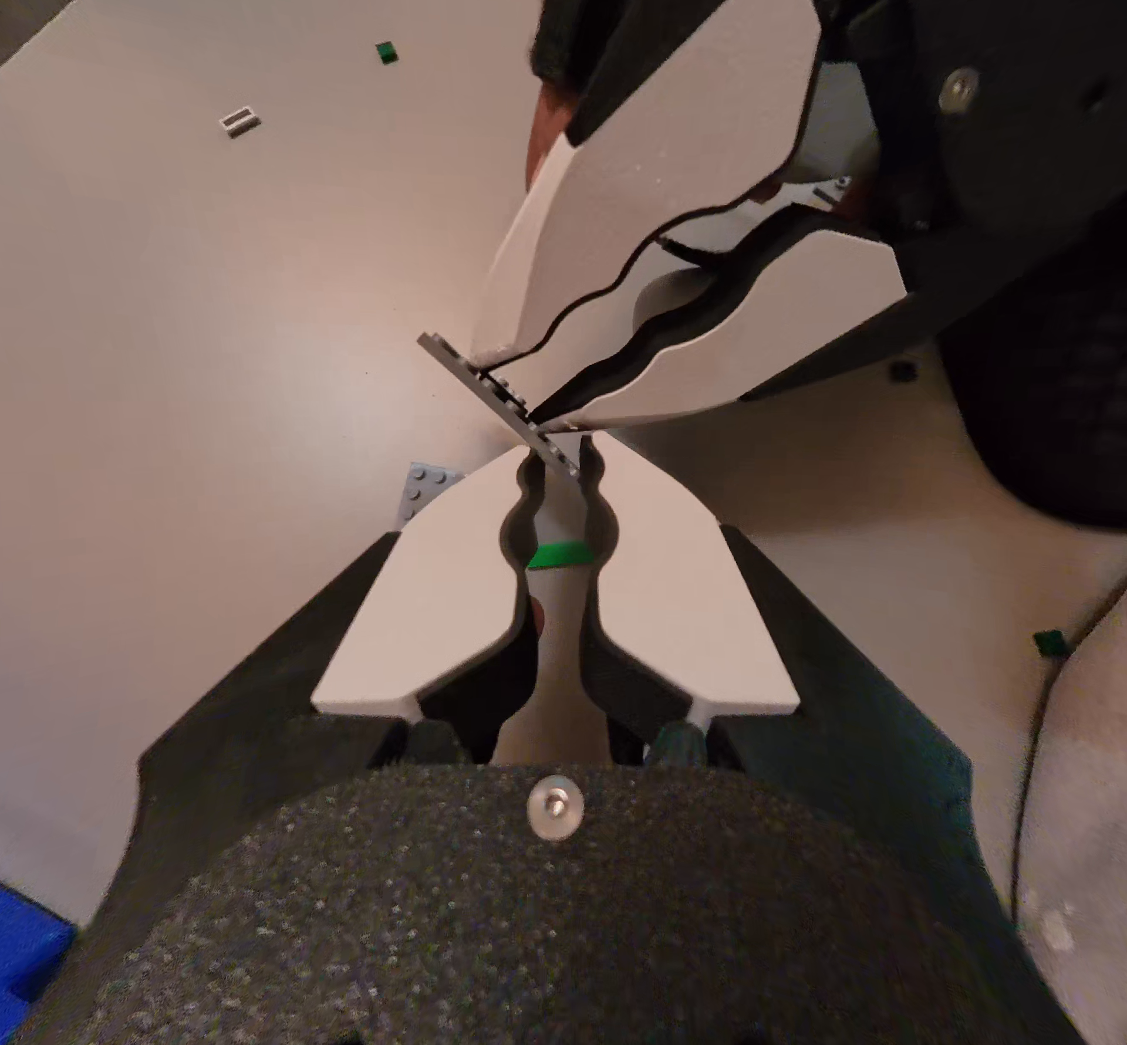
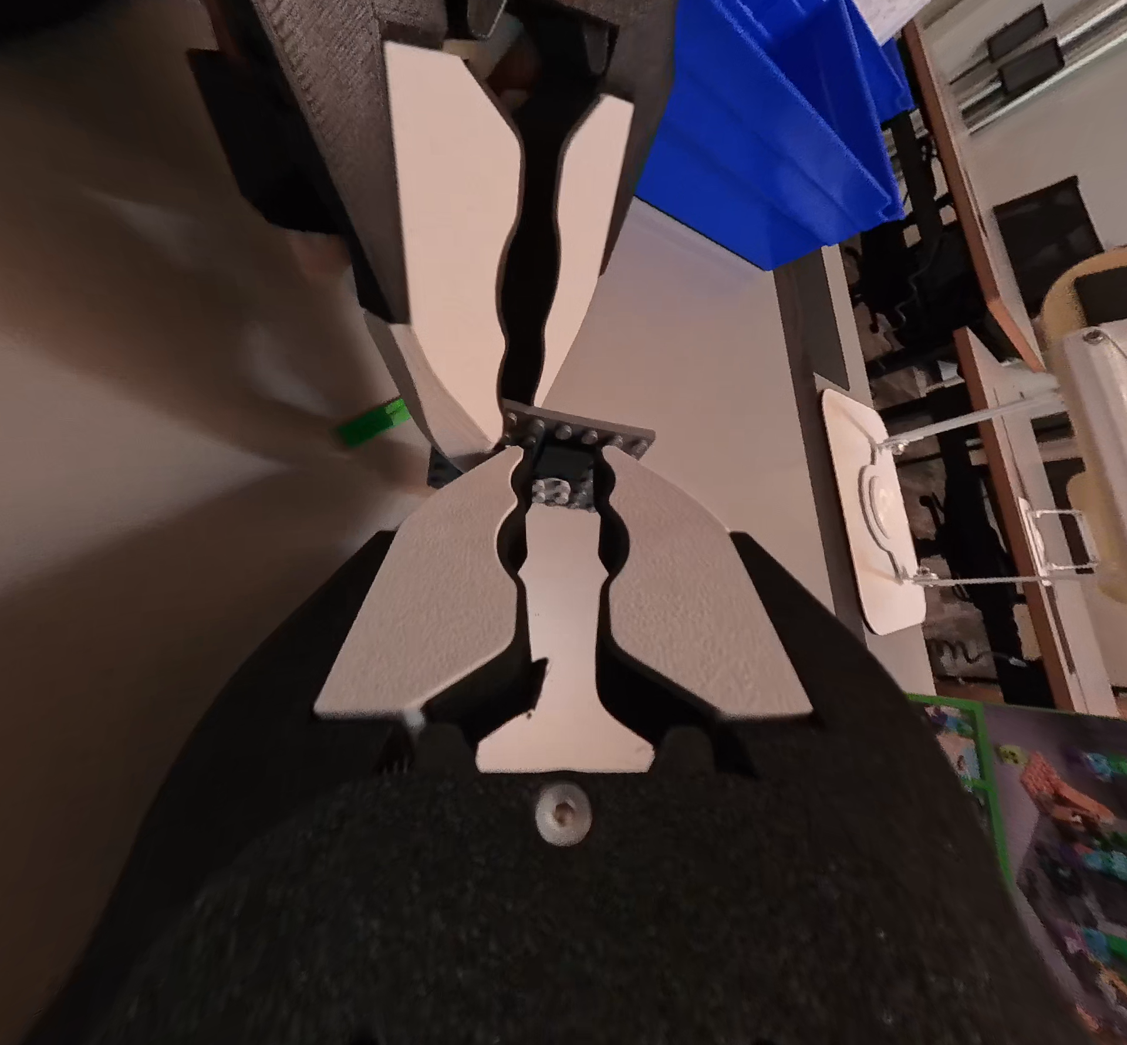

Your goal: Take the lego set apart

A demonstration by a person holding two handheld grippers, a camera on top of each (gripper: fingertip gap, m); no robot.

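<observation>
A thin grey studded lego plate point(image 1: 463, 372) is held in the air between both grippers, with a dark brick point(image 2: 561, 460) and a small grey studded piece point(image 2: 558, 494) stuck on it. My left gripper point(image 1: 558, 452) is shut on the plate's near end. My right gripper point(image 2: 564, 461) is shut on the dark brick, its fingers either side of it. In the left wrist view the right gripper point(image 1: 518, 388) reaches in from the upper right. In the right wrist view the left gripper point(image 2: 506, 424) comes down from the top onto the plate point(image 2: 616, 436).
On the white table point(image 1: 183, 345) lie a small green brick point(image 1: 386, 52), a grey tile point(image 1: 239, 122) and a blue-grey plate point(image 1: 421, 491). A blue bin point(image 2: 762, 101) stands behind. A lego box point(image 2: 1067, 833) lies at the lower right. A green piece point(image 1: 1049, 644) lies on the floor.
</observation>
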